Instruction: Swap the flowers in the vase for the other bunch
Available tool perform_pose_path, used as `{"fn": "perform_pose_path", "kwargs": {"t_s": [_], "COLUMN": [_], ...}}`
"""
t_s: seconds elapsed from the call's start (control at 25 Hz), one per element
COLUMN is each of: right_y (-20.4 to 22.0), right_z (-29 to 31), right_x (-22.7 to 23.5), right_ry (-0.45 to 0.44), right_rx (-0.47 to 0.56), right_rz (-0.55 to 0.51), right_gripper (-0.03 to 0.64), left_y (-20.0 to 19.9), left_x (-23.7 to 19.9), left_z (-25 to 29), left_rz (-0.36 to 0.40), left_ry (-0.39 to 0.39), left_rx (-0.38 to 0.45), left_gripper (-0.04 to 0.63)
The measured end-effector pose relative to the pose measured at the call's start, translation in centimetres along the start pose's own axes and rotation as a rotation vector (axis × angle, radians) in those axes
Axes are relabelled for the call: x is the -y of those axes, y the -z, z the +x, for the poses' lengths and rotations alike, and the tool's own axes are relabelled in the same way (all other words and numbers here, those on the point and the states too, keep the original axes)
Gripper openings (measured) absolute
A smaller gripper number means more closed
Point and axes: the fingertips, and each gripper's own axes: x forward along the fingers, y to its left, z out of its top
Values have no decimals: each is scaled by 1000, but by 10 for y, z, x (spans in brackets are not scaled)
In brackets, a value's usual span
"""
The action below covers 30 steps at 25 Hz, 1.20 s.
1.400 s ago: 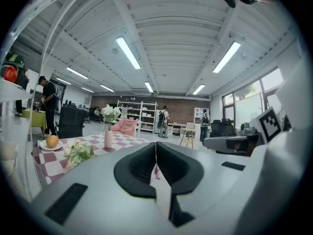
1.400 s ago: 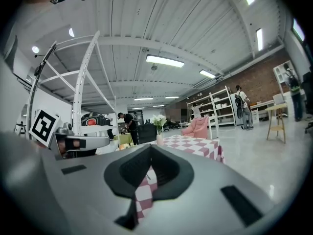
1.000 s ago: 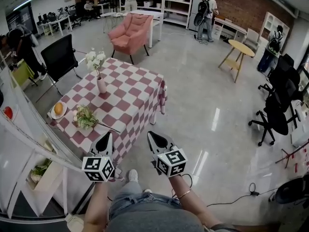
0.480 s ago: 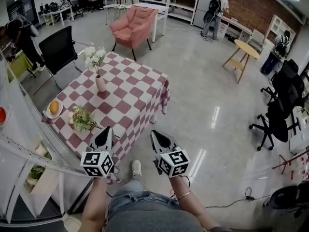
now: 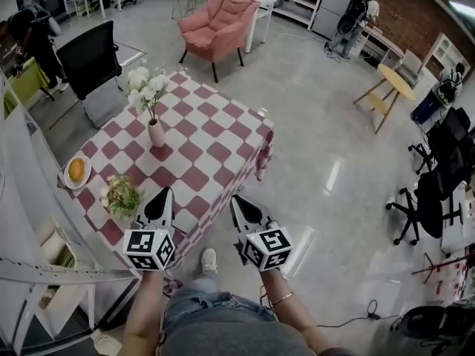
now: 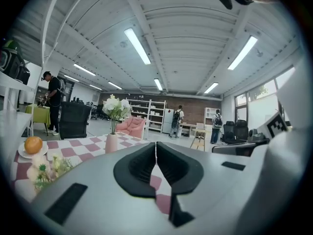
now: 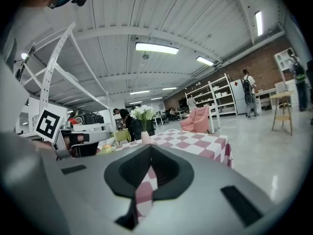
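Worktop [image 5: 215, 136]: red-and-white checked cloth that hangs over the near edge. Both grippers sit at that edge and nothing on it is touched. If a gripper snags the loose cloth, it could drag everything on it.
Left gripper [image 5: 165, 196]: jaws closed and empty, pointing almost level at the bunch just ahead. Its own view shows the pads meeting at the tip, while the head view shows only their backs.
Right gripper [image 5: 237, 202]: jaws closed with nothing between them. Its view looks across the cloth to the vase. Both sets of jaws have to open before any stem can be taken.
Flowers [image 5: 145, 87]: white and upright in the vase, well apart from both grippers. Pulling them out at a slant would likely tip the vase.
Bunch [image 5: 122, 195]: lies on its side near the front left corner, between the plate and the left gripper. The stems are thin and flat on the cloth, so a grip may pinch the cloth too. Only the head view shows its place clearly; the left gripper view has it low and blurred.
Vase [image 5: 156, 133]: pink, narrow and upright towards the far left. It probably needs one gripper to steady it.
Plate [image 5: 68, 181]: white, at the left edge.
Orange [image 5: 76, 170]: on the plate, just beyond the bunch. A wide reach could knock it.
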Motion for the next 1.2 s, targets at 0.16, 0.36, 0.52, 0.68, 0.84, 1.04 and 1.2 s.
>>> {"fn": "perform_pose_path", "kwargs": {"t_s": [0.16,0.36,0.52,0.68,0.84,1.04,1.2], "right_y": [-12,-21,-23,-19,-19,-23,-31], "right_z": [41,89,118,136,153,175,196], "right_x": [5,6,7,7,10,25,37], "right_ry": [-28,-73,-108,-134,-174,-243,-341], "right_rx": [-12,-29,-58,-84,-95,-113,-147], "right_rz": [-5,-16,-24,-25,-23,-25,-35], "right_gripper": [11,11,11,11,11,11,11], "left_y": [-9,-13,-16,-17,-16,-16,-19], "left_x": [-21,-46,-62,-71,-79,-86,-92], "left_z": [28,57,72,79,87,102,111], "left_rz": [-2,-25,-53,-62,-59,-58,-69], "left_ry": [-16,-36,-62,-85,-125,-212,-329], "left_rx": [-2,-6,-6,-3,-9,-17,-17], "left_gripper": [20,21,21,24,38,49,59]}}
